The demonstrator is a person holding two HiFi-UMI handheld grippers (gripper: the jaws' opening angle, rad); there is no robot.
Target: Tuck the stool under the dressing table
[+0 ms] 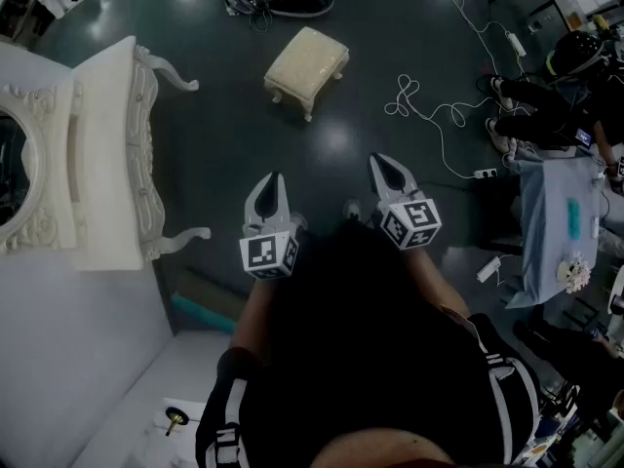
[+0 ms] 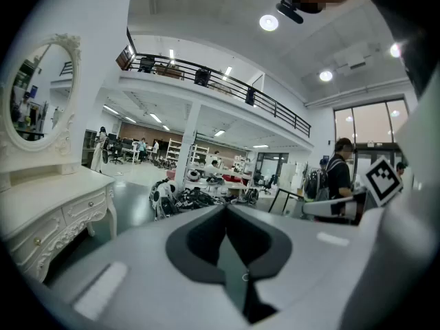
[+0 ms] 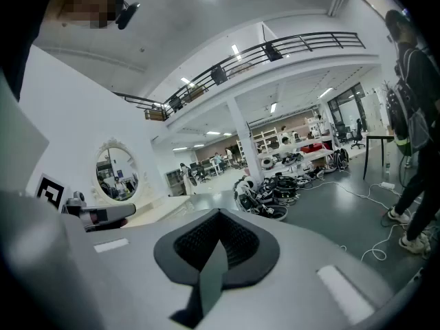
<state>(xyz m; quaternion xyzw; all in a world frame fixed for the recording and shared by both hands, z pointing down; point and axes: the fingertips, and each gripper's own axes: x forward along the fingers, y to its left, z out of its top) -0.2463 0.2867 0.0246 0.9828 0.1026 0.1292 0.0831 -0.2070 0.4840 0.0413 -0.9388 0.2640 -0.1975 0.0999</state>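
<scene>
Grey jaws of both tongs are pressed together and hold nothing: our left gripper [image 1: 276, 181] and our right gripper [image 1: 382, 164] hang side by side just before our body, above the dark floor [image 1: 322, 135]. To the left the white dressing table [image 1: 107, 154] stands at the wall, with its two curved front legs turned toward the open floor. Farther ahead the cream stool [image 1: 307, 59] stands alone, well apart from the table and a little past its far leg. We judge that the task is not yet begun. To do it well, we should first walk to the stool, open the jaws and take the seat at both sides. Then we turn it square to the gap between the legs and slide it in slowly, without striking them, and we stay clear of the white cable [image 1: 429, 113] on the right.
</scene>
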